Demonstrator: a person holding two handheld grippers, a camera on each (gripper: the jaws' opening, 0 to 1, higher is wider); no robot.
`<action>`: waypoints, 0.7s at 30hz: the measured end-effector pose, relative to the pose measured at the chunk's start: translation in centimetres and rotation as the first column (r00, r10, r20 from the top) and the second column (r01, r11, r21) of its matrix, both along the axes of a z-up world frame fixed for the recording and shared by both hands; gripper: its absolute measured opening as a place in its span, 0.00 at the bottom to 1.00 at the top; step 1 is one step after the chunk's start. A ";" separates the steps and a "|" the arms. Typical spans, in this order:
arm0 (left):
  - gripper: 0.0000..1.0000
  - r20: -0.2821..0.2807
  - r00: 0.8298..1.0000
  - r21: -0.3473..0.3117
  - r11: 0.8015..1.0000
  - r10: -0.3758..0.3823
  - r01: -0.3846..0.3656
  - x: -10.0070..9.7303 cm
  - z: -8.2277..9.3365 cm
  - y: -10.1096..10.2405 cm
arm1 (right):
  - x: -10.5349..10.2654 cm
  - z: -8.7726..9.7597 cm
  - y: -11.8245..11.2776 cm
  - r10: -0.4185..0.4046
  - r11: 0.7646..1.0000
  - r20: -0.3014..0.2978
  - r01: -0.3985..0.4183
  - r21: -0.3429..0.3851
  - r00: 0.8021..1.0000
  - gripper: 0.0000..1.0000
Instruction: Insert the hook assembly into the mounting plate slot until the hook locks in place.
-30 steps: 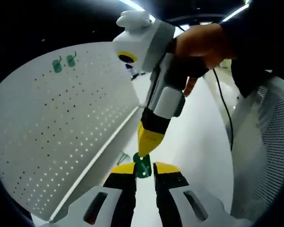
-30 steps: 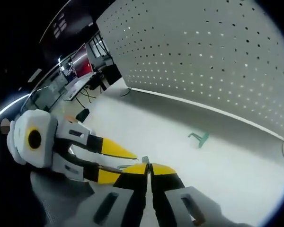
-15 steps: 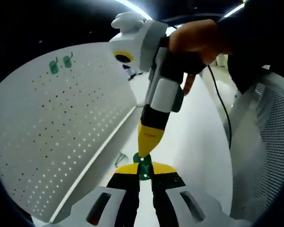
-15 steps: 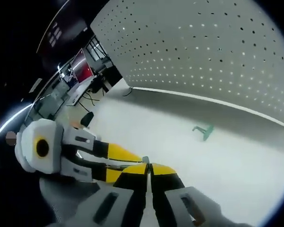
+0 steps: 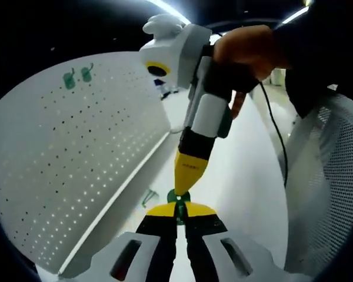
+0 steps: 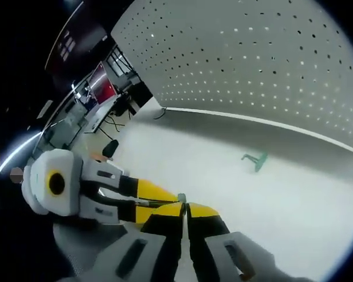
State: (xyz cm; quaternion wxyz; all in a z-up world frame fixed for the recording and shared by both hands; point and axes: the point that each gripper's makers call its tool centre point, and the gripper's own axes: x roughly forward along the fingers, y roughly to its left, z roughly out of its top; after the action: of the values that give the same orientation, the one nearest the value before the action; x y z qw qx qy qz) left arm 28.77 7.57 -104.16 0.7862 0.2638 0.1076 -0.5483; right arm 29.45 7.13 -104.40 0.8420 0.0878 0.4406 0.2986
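A small green hook is pinched between both grippers above the white table. In the left gripper view my left gripper is shut on its lower part. My right gripper comes down from above, shut on the hook's top. In the right gripper view my right gripper has its jaws together with a sliver of the green hook showing at the tips. The left gripper meets it from the left. The white pegboard stands upright to the side, also seen as the pegboard.
Two green hooks hang high on the pegboard. A loose green hook lies on the table near the board's foot, seen also as the loose hook. A mesh chair and a cable are at the right. A person's hand holds the right gripper.
My left gripper's jaws, open around the hanging hook a second ago, have shut on it. The right gripper has kept its hold, with only slight shifts of both hands.
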 end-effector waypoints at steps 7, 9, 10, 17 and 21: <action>0.03 -0.011 1.000 -0.002 1.000 0.008 -0.009 0.0 0.0 0.1 | 0.1 0.0 0.0 0.003 1.000 0.000 -0.003 -0.006 1.000 0.00; 0.03 -0.014 1.000 -0.007 1.000 0.015 -0.015 0.1 0.1 0.1 | 0.2 0.1 0.1 0.002 1.000 0.003 -0.002 -0.009 1.000 0.00; 0.03 -0.016 1.000 -0.010 1.000 0.017 -0.017 0.1 0.1 0.1 | 0.2 0.2 0.1 0.002 1.000 0.005 -0.002 -0.010 1.000 0.00; 0.03 -0.028 0.999 -0.026 0.999 0.040 -0.041 0.4 0.4 0.2 | 0.4 0.5 0.1 0.003 1.000 0.022 -0.003 -0.017 1.000 0.00; 0.02 -0.040 0.998 -0.038 0.998 0.046 -0.048 0.4 0.6 0.1 | 0.3 0.6 0.0 0.008 1.000 0.038 -0.007 -0.024 0.999 0.00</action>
State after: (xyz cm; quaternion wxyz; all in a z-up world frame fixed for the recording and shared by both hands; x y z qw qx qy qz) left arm 29.19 7.71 -103.61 0.8016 0.2349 0.1184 -0.5369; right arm 29.80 7.11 -103.77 0.8502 0.0702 0.4282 0.2981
